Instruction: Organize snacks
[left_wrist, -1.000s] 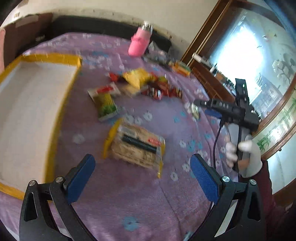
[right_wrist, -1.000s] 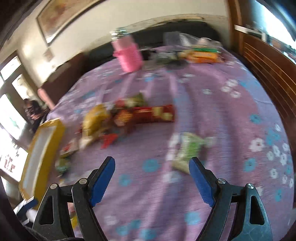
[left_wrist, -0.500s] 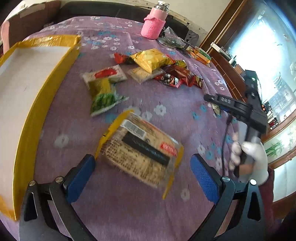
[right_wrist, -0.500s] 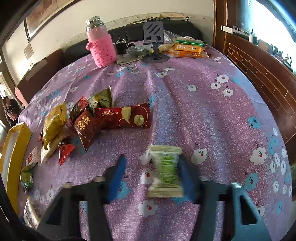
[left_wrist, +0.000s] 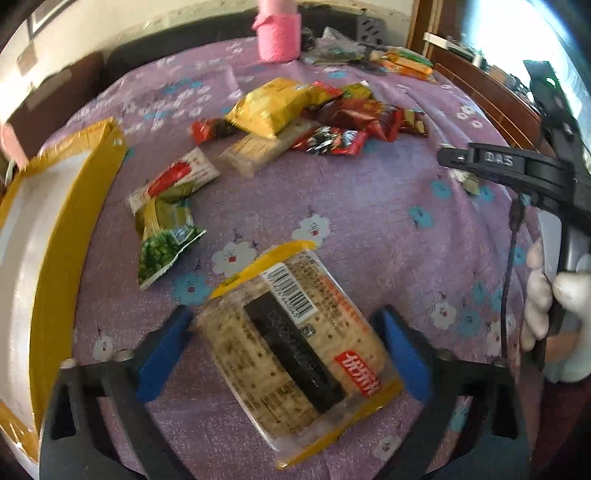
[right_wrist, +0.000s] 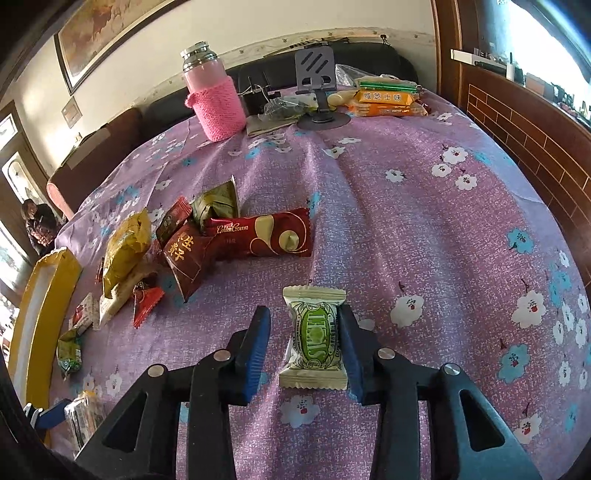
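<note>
- The cracker pack (left_wrist: 295, 354) is lying slantwise on the purple flowered tablecloth (left_wrist: 369, 229), right between the two blue pads of the left claw (left_wrist: 282, 321).
- The left claw is tilting steeply down over the pack. Its jaws have just been closing, and the pads are sitting just beside the pack's long sides. They are not clearly pressing, so the claw is reading as released rather than clenched.
- The small green-and-white candy (right_wrist: 314, 338) is lying flat on the cloth between the pads of the right claw (right_wrist: 304, 314).
- The right claw is also pointing steeply down. Its jaws have just been closing around the candy: the right-side pad is touching the wrapper, while a strip of cloth is showing between the candy and the left-side pad, so the grasp is not complete.
- A white-gloved hand (left_wrist: 554, 306) is gripping the right claw's handle, off to the right of the left claw.
- Ahead and left of the left claw, a green pea packet (left_wrist: 166, 236) is lying near a yellow-rimmed box (left_wrist: 59, 240).
- Further ahead, a yellow packet (left_wrist: 273, 105) is topping a loose pile of snacks.
- Ahead and left of the right claw, a long red packet (right_wrist: 262, 238) is lying at the edge of that pile.
- A pink bottle (right_wrist: 216, 99) is standing upright at the far edge, well beyond both claws.
</note>
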